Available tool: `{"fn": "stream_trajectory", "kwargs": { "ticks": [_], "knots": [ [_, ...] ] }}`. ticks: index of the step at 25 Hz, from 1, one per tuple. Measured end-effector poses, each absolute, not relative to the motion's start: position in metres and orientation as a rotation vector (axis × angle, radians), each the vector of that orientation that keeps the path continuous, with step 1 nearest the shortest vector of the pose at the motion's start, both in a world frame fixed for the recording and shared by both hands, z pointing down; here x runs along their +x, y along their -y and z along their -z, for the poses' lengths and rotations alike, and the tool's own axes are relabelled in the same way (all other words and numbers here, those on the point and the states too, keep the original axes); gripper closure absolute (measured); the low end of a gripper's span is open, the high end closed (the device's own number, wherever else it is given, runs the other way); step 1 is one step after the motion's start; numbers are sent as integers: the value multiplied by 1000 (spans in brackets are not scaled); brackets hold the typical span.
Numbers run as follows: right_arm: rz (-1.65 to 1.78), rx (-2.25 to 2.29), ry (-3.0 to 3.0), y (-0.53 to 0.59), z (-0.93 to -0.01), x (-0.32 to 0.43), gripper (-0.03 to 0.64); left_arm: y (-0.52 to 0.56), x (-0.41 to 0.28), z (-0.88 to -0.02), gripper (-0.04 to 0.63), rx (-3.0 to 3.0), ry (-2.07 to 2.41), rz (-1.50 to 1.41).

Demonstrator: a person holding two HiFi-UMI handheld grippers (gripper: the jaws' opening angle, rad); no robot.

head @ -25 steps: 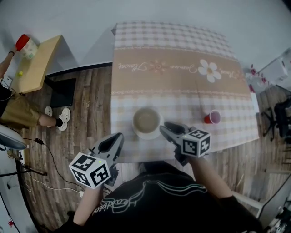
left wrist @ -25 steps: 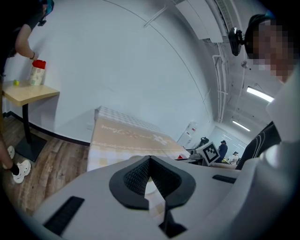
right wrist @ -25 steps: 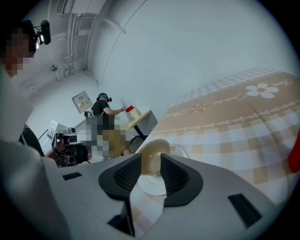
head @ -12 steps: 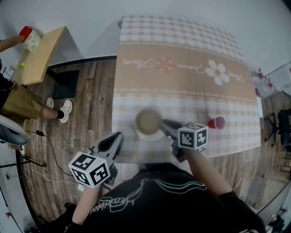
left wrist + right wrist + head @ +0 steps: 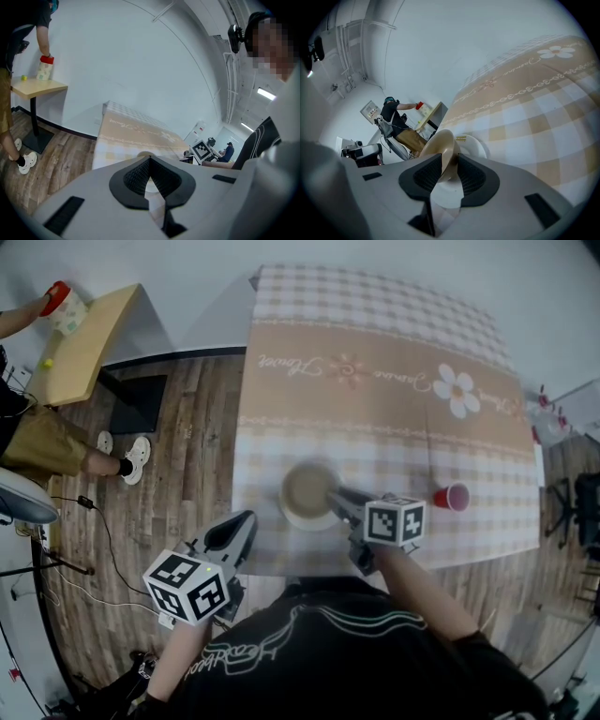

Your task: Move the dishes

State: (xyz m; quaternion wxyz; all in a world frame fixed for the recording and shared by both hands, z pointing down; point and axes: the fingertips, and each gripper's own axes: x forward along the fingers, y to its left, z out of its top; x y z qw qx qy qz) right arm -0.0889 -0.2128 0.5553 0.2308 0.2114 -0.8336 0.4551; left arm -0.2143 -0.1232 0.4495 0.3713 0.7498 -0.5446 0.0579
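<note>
Bowl (image 5: 305,491), tan, on white plate (image 5: 472,144) near front edge of table (image 5: 375,399). Clamped at right rim between pads of right gripper (image 5: 334,497); moved in from just beside bowl, jaws apart, a second before. Kept left gripper (image 5: 236,527) off table edge, jaws together on nothing. Left red cup (image 5: 454,497) well to right. Looked like grasp made; lift judged next, plate possibly staying behind.

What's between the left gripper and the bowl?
Nothing but bare checked tablecloth. The head view shows the left gripper at the cloth's left edge and the bowl just beyond, its rim pinched by the right gripper.
</note>
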Motion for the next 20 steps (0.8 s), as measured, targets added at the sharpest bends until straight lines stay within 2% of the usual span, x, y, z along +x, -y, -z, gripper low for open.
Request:
{"fn": "stream_trajectory", "kwargs": {
  "ticks": [4, 10, 20],
  "knots": [
    [-1256, 611, 2288, 215, -556, -89, 515, 122, -215, -452, 600, 1918, 1395, -156],
    [-1226, 671, 2272, 217, -559, -87, 578, 121, -213, -454, 600, 1921, 1385, -158],
    [-1247, 714, 2303, 213, -551, -83, 580, 114, -210, -456, 600, 1934, 1361, -182]
  ]
}}
